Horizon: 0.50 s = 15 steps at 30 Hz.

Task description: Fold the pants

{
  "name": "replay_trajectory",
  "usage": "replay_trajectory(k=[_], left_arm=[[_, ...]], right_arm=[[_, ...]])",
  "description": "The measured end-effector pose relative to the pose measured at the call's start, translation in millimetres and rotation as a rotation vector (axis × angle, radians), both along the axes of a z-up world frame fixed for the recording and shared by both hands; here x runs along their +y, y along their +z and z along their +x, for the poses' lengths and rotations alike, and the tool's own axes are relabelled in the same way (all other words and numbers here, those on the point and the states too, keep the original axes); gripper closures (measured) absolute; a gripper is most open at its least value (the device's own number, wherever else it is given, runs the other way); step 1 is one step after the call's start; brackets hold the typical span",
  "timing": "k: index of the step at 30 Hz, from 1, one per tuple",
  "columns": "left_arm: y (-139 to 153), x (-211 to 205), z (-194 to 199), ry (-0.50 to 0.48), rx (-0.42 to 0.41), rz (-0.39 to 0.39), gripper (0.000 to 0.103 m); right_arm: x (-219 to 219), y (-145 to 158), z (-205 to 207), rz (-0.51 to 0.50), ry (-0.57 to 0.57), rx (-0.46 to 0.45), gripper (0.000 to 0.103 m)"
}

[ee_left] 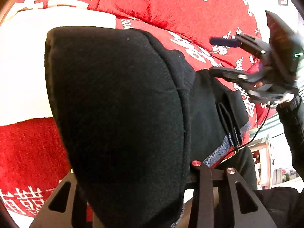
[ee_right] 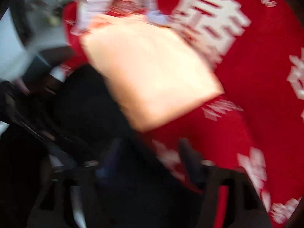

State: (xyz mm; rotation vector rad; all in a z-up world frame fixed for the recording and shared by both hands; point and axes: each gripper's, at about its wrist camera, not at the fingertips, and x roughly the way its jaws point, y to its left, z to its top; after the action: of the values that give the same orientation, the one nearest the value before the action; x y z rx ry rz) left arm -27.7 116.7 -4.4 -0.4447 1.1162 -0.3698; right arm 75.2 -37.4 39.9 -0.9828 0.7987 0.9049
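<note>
Red cloth with white lettering under black pants — left tongs clamp them, right tongs gape empty.

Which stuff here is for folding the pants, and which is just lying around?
For the job:
black pants
left gripper
right gripper

Just lying about:
pale folded cloth
red blanket with white characters, which is underneath everything

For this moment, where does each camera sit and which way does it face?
Left wrist: sits on the left tongs, looking down along them at the black pants; a dark sleeve and the right tongs, open, show at right.
Right wrist: sits on the right tongs, looking down, blurred, at a pale folded cloth; no body part is clear.
Shared: the pants and the red printed cover.
</note>
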Motion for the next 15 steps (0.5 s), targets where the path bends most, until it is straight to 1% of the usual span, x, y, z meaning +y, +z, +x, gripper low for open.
replay_trajectory(k=[1,2,3,4,6,8,9,10,11,12,13,15], left_arm=[[0,0,2,0.005,0.002,0.001,0.062],[3,0,2,0.012,0.003,0.000,0.062],[3,3,11,0.022,0.007,-0.005,0.062],[5,14,8,0.029,0.010,-0.008,0.062],[8,13,10,0.040,0.017,-0.003,0.062],[12,10,12,0.045,0.028,0.014,0.062],[13,10,12,0.047,0.032,0.020,0.062],[15,9,11,0.049,0.035,0.029,0.062],[16,5,11,0.049,0.038,0.037,0.062],[17,2,11,0.051,0.040,0.046,0.062],[20,-3,13,0.050,0.039,0.056,0.062],[28,-14,14,0.047,0.034,0.080,0.062]], right_arm=[[-7,-7,6,-0.049,-0.039,-0.036,0.025],[-20,-16,14,-0.101,-0.107,-0.074,0.025],[-30,-22,19,-0.117,-0.158,-0.088,0.025],[-44,-31,21,-0.128,-0.215,-0.099,0.025],[-55,-47,16,-0.141,-0.252,-0.106,0.025],[-62,-70,-8,-0.191,-0.210,-0.101,0.026],[-64,-75,-22,-0.202,-0.180,-0.132,0.036],[-67,-72,-42,-0.195,-0.125,-0.151,0.037],[-70,-68,-51,-0.189,-0.096,-0.107,0.037],[-76,-61,-61,-0.166,-0.070,-0.043,0.037],[-80,-55,-68,-0.140,-0.050,-0.018,0.037],[-86,-48,-78,-0.109,-0.008,0.001,0.037]])
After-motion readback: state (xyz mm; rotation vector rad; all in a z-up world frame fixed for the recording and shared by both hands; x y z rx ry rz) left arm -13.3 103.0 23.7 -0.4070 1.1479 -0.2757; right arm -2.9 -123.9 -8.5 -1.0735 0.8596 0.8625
